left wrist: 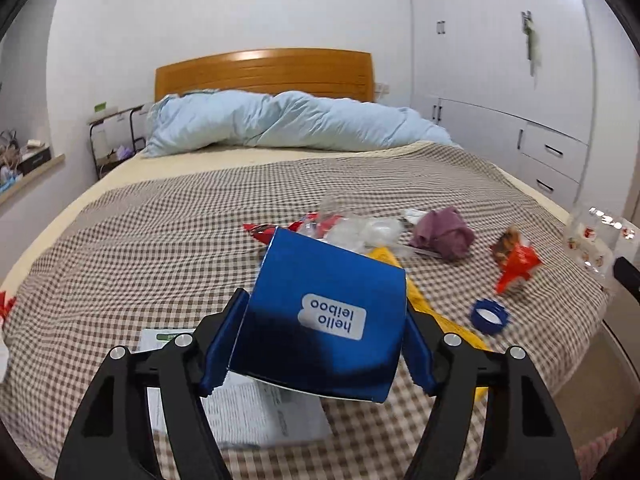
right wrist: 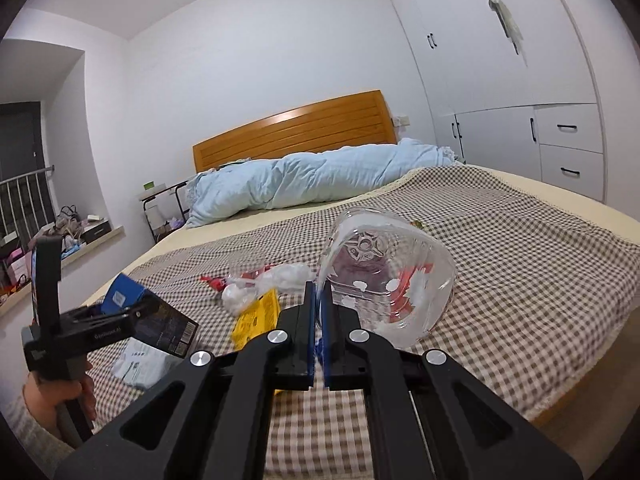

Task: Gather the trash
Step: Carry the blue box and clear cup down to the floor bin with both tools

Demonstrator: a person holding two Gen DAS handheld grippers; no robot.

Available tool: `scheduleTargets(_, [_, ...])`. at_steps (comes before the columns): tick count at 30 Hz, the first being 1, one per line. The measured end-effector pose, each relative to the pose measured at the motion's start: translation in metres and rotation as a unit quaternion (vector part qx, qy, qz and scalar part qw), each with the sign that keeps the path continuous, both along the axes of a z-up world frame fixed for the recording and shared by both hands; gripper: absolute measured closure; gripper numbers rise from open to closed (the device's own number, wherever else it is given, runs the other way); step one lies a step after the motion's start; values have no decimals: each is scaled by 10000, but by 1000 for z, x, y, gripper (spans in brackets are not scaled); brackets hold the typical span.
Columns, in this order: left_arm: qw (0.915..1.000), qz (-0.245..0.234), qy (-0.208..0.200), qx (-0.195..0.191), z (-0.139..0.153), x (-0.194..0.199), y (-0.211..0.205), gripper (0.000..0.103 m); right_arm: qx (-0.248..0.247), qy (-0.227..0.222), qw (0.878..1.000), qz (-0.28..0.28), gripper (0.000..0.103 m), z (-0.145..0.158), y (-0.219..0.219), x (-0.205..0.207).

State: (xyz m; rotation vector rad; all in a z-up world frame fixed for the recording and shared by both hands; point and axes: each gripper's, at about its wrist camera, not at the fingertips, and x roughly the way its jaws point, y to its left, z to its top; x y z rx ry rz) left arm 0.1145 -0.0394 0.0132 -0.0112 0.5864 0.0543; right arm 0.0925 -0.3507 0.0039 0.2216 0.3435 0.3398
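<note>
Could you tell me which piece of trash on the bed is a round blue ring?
The small blue plastic bottle cap, lying alone on the checked bedspread; the other pieces are crumpled wrappers, paper or boxes.

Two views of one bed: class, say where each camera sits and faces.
Left wrist: on the left tongs, facing the headboard; only its pads show, clamped on a blue box.
Right wrist: on the right tongs, facing the same way, pinching a clear tub's rim; a hand shows.
Shared: box, yellow packet, duvet.
</note>
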Motion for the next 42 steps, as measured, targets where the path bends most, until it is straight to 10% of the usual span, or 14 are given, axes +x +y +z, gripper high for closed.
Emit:
scheduleTargets(19, [9938,-1000,-287,-397,29,-99,-44,36,-327,311,9977,503,100,-23,-16,-68])
scheduleTargets(42, [9720,-2085,257,-1054,-34,-152,-83,36,-1086,1313,9797,1059,100,-89,-10,-122])
